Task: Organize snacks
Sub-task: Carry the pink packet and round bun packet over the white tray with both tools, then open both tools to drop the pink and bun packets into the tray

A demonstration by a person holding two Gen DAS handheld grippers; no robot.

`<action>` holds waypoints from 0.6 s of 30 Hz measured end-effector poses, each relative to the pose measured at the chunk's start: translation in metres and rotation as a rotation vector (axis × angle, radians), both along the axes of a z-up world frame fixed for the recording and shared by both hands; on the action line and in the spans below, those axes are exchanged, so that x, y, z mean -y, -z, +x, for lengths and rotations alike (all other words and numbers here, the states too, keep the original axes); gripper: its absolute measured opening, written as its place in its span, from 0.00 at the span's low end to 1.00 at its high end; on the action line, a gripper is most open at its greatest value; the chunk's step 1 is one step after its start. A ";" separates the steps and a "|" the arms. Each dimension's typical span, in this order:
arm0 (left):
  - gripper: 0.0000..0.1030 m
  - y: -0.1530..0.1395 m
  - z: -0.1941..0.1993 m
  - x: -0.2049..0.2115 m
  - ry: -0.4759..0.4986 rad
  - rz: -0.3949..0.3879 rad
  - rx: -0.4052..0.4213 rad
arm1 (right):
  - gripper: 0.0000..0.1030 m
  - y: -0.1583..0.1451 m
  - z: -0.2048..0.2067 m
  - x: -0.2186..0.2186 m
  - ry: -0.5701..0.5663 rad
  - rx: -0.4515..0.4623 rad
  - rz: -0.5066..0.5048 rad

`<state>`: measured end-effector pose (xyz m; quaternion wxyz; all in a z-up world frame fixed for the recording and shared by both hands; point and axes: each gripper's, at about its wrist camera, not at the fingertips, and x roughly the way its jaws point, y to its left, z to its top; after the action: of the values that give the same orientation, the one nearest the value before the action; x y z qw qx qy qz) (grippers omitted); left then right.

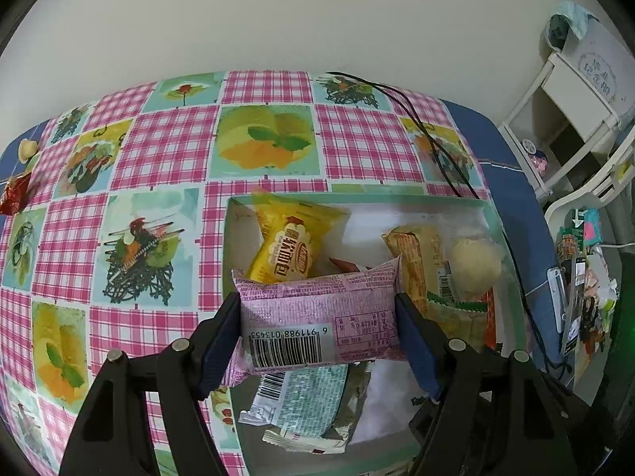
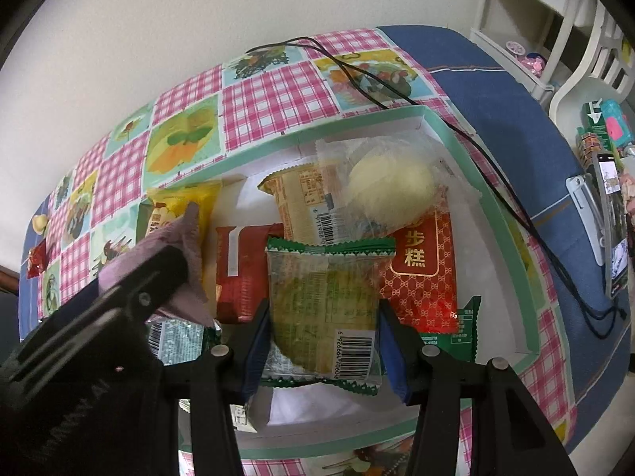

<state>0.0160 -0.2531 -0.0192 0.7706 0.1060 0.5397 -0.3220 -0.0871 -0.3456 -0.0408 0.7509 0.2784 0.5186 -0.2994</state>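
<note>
Plain off-white wall (image 1: 317, 12) behind table, bare, evenly lit. Table (image 2: 492, 91) covered in blue cloth, topped by pink-checked oilcloth (image 1: 158, 150) with fruit and salad picture squares. Thin black cable (image 2: 496, 174) trails across oilcloth and over blue cloth. White shelf unit (image 1: 571, 119) beside table's far corner. White chair back (image 2: 587, 59) next to it. Cluttered small items (image 1: 583, 277) along that edge. Soft indoor light, faint shadows.

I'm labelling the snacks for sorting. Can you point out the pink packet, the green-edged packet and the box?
pink packet (image 1: 317, 317): left wrist view, middle of its face.
green-edged packet (image 2: 323, 301): right wrist view, middle of clear front.
box (image 2: 468, 146): right wrist view, green rim.
</note>
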 end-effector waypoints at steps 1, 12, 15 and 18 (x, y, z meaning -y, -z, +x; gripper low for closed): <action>0.74 0.001 0.000 0.001 0.002 0.002 -0.004 | 0.52 0.001 0.000 0.000 -0.001 -0.001 0.002; 0.76 0.004 -0.002 0.002 0.008 0.006 -0.032 | 0.60 0.001 -0.001 0.001 0.011 0.002 0.019; 0.77 0.001 -0.002 0.001 0.006 0.008 -0.041 | 0.61 -0.001 -0.002 0.000 0.013 0.009 0.026; 0.78 -0.007 -0.003 -0.001 0.012 -0.015 -0.046 | 0.63 -0.007 -0.002 -0.002 0.007 0.019 0.018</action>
<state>0.0132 -0.2516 -0.0126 0.7569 0.0960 0.5542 -0.3328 -0.0891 -0.3434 -0.0341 0.7523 0.2896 0.5131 -0.2948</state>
